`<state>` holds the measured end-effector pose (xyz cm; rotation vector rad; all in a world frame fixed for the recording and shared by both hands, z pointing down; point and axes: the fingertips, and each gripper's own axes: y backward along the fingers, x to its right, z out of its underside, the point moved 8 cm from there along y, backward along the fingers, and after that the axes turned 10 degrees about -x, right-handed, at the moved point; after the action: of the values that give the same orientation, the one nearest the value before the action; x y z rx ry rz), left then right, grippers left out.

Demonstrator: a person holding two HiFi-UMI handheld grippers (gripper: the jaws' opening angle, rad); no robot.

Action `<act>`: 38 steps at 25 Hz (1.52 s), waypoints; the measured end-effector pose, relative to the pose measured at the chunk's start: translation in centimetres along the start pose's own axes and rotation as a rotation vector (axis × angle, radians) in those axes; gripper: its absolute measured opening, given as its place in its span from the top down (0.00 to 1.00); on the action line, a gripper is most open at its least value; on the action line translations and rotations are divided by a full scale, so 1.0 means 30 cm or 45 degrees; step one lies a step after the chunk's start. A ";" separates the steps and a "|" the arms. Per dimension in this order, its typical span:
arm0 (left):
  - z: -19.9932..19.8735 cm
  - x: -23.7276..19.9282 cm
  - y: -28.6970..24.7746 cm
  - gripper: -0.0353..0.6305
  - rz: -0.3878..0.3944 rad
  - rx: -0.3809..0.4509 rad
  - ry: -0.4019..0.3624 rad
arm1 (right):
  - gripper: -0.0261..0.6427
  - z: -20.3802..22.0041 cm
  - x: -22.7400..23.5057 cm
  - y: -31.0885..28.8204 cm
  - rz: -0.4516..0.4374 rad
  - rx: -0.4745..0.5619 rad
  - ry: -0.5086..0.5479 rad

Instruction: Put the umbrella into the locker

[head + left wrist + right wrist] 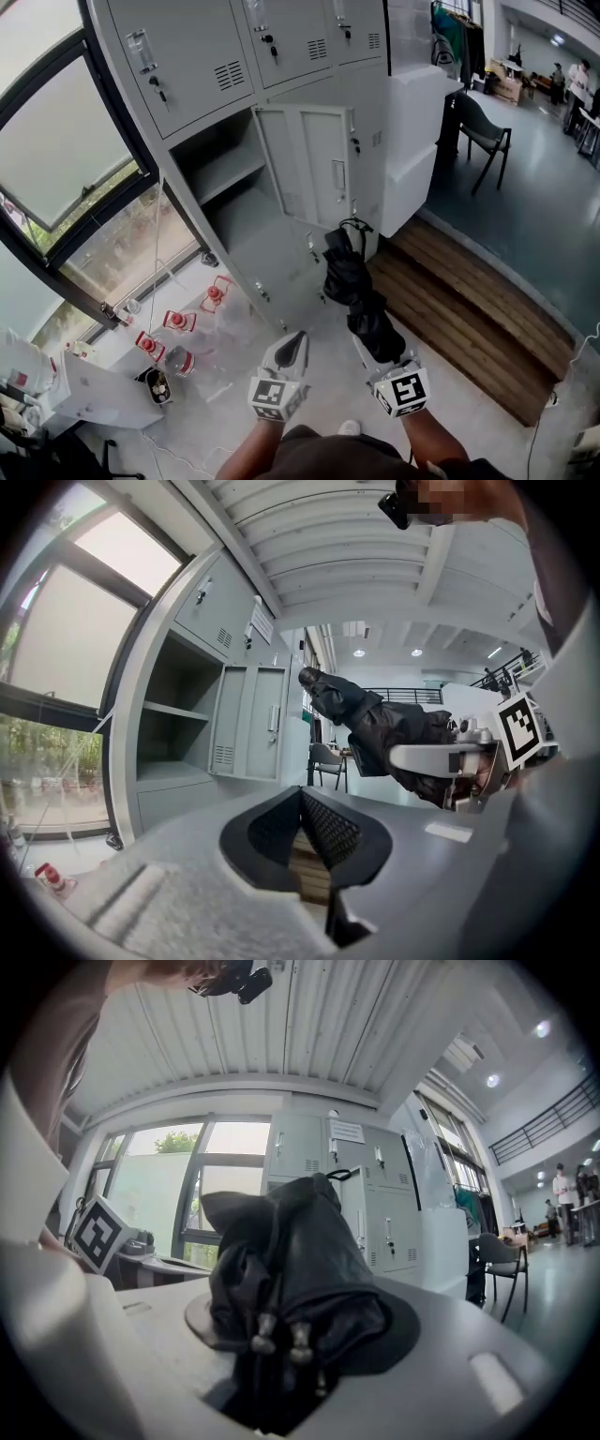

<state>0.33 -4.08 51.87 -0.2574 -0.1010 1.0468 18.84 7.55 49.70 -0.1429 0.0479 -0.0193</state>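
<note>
A folded black umbrella [352, 281] sticks out forward from my right gripper [375, 352], which is shut on its lower end. In the right gripper view the umbrella [291, 1269] fills the space between the jaws, its rib tips hanging at the front. Ahead of its tip stands a grey locker bank with one open compartment [234, 187], its door [314, 169] swung out to the right. My left gripper [292, 345] is beside the right one, shut and holding nothing. The left gripper view shows the open compartment [173, 733] at left and the umbrella [394, 728] at right.
A wooden platform [459, 319] lies to the right of the lockers. Several red-capped containers [178, 323] and a white box [103, 394] sit on the floor at lower left, under a large window [56, 141]. A chair [487, 136] and people [577, 84] are far right.
</note>
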 end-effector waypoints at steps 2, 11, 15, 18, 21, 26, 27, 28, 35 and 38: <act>-0.001 -0.013 0.004 0.94 -0.020 -0.015 0.002 | 0.61 -0.003 -0.002 -0.024 -0.035 0.001 0.014; -0.022 -0.135 0.000 0.94 -0.094 0.044 0.031 | 0.61 -0.035 -0.042 -0.165 -0.118 0.027 -0.015; -0.022 -0.221 -0.031 0.94 -0.122 0.069 0.037 | 0.61 -0.050 -0.053 -0.256 -0.146 0.018 -0.004; -0.030 -0.294 -0.058 0.94 -0.148 0.070 0.045 | 0.61 -0.066 -0.056 -0.340 -0.175 0.014 -0.015; -0.037 -0.365 -0.095 0.94 -0.161 0.063 0.057 | 0.61 -0.089 -0.060 -0.431 -0.201 0.008 -0.011; -0.052 -0.486 -0.134 0.94 -0.192 0.077 0.070 | 0.61 -0.103 -0.086 -0.560 -0.242 -0.008 -0.004; -0.056 -0.511 -0.142 0.94 -0.195 0.084 0.063 | 0.61 -0.105 -0.090 -0.585 -0.244 -0.012 -0.013; -0.060 -0.535 -0.149 0.94 -0.197 0.089 0.056 | 0.61 -0.108 -0.095 -0.610 -0.247 -0.016 -0.016; -0.083 -0.704 -0.175 0.94 -0.212 0.098 0.056 | 0.61 -0.129 -0.137 -0.764 -0.255 -0.049 0.000; -0.107 -0.767 -0.175 0.94 -0.207 0.121 0.046 | 0.61 -0.148 -0.155 -0.824 -0.255 -0.044 0.004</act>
<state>-6.06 -27.01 51.04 -0.1791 -0.0386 0.8825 13.58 -17.45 49.05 -0.1819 0.0369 -0.2183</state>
